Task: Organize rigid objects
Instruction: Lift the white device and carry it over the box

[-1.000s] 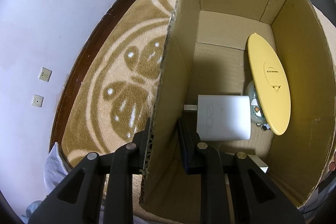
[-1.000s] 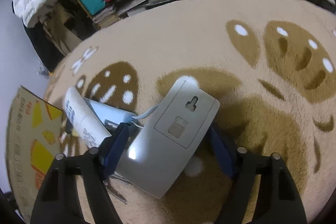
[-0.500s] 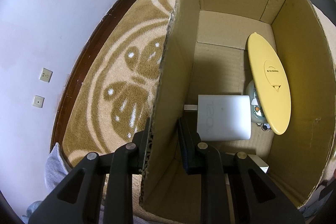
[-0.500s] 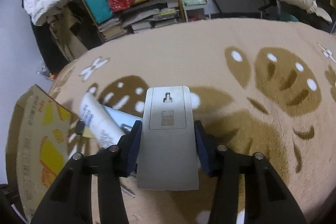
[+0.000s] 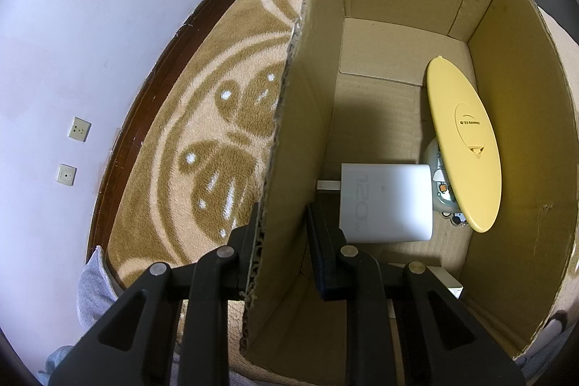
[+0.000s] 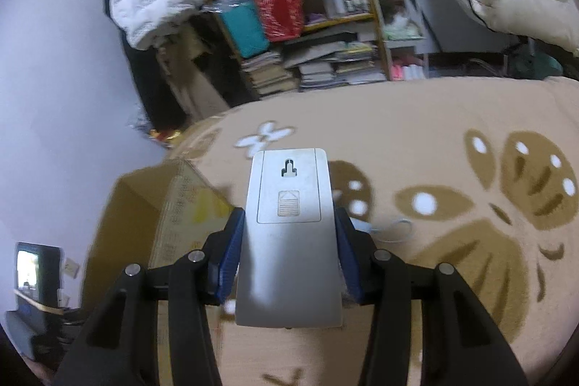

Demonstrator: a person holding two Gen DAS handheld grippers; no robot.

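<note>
My left gripper (image 5: 280, 227) is shut on the left wall of an open cardboard box (image 5: 300, 104), one finger outside and one inside. In the box lie a white charger block (image 5: 385, 201), a yellow oval lid (image 5: 465, 143) leaning on the right wall, and a small printed item (image 5: 439, 185) under it. My right gripper (image 6: 287, 241) is shut on a flat grey device (image 6: 289, 234) with a battery cover and hanging slot, held above the rug. The box (image 6: 159, 216) shows at its left.
A beige and brown patterned rug (image 6: 434, 169) covers the floor. Cluttered shelves (image 6: 307, 24) with books and bags stand at the back. A white wall with two sockets (image 5: 77, 129) runs left of the box. A small object with a thin cord (image 6: 394, 227) lies behind the device.
My right gripper has lifted the grey device off the rug, straightened it and swung left toward the box; the white tube beside it is out of view. The left gripper has held still.
</note>
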